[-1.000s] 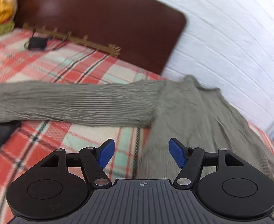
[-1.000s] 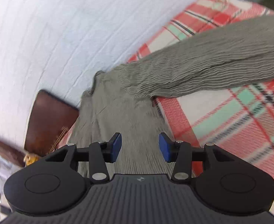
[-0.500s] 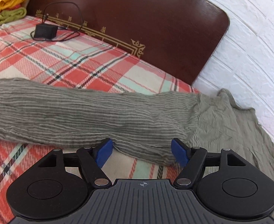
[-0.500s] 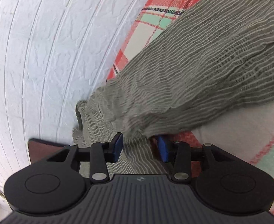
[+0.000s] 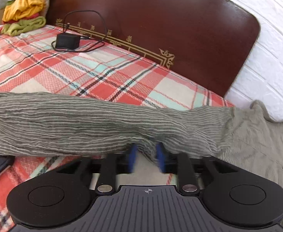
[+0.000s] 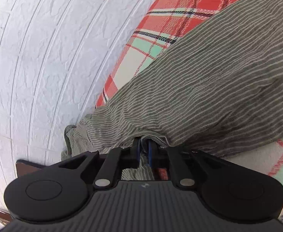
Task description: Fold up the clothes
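From the left wrist view, the left hand-held gripper (image 5: 146, 157) is pinching the near edge of a grey striped garment (image 5: 102, 123), its blue fingertips (image 5: 132, 156) drawn close together with a fold of cloth bunching between them; they are blurred. The garment is lying across a bed covered by a red, cream and mint plaid blanket (image 5: 64, 71), one striped sleeve stretching off to the left and the plainer grey body spreading to the right beside the white brick wall (image 5: 276, 48). Behind it, a dark wooden headboard (image 5: 160, 23) is standing with a gold trim line. A black charger with its cable (image 5: 67, 42) is resting on the blanket near the headboard, and a heap of yellow and green clothes (image 5: 23, 17) is sitting at the far left corner.

From the right wrist view, the right hand-held gripper (image 6: 144, 151) is pressing nearly together on a gathered ridge of the same garment (image 6: 209, 89), right where the cloth is meeting the wall (image 6: 45, 58). The striped fabric is running up and to the right over the plaid blanket (image 6: 160, 31).
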